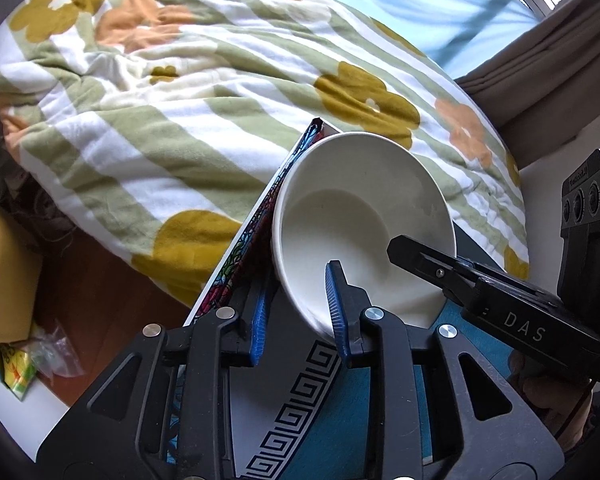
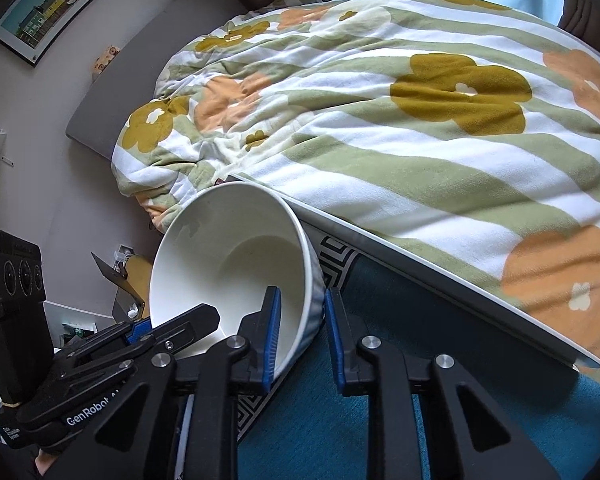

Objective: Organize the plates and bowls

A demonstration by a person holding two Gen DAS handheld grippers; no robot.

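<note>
A white bowl (image 1: 360, 216) is held tilted in the air above a square plate with a teal middle and a black key-pattern border (image 1: 300, 392). My left gripper (image 1: 296, 312) is shut on the bowl's near rim, one blue pad inside and one outside. My right gripper (image 2: 300, 328) grips the bowl's opposite rim (image 2: 228, 256) the same way, one finger inside the bowl. The right gripper also shows in the left wrist view (image 1: 480, 284). The plate shows under the bowl in the right wrist view (image 2: 380, 360).
A bed with a green-striped flowered blanket (image 1: 220, 92) lies just behind. A cardboard box (image 1: 4, 272) and plastic bags sit on the wooden floor at left. A curtain (image 1: 548, 72) hangs at the far right. A picture (image 2: 60, 4) hangs on the wall.
</note>
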